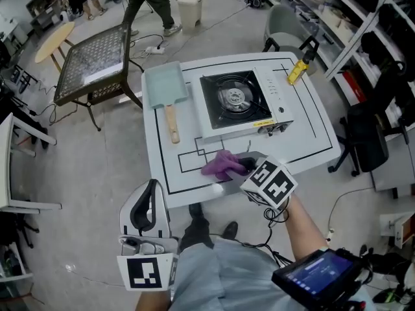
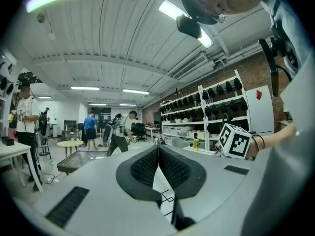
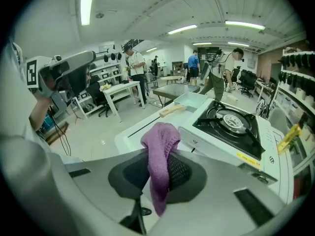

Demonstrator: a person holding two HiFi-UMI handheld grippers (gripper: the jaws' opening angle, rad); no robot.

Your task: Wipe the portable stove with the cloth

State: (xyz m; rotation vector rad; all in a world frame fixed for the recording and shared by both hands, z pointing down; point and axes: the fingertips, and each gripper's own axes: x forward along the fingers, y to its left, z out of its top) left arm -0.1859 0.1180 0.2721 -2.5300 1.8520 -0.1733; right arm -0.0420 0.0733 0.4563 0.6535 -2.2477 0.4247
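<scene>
- My right tongs (image 3: 158, 170) pinch the purple cloth (image 3: 160, 144); it hangs over the counter (image 1: 311, 131), near the stove (image 1: 237, 102)
- My left tongs (image 2: 158, 163) are pressed together, empty, beside the counter

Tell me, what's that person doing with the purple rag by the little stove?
A person holds a gripper in each hand. The right gripper is shut on the purple cloth, over the front of the white table, just short of the portable stove. The left gripper is shut and empty, held off the table's near side. No wiping yet.
</scene>
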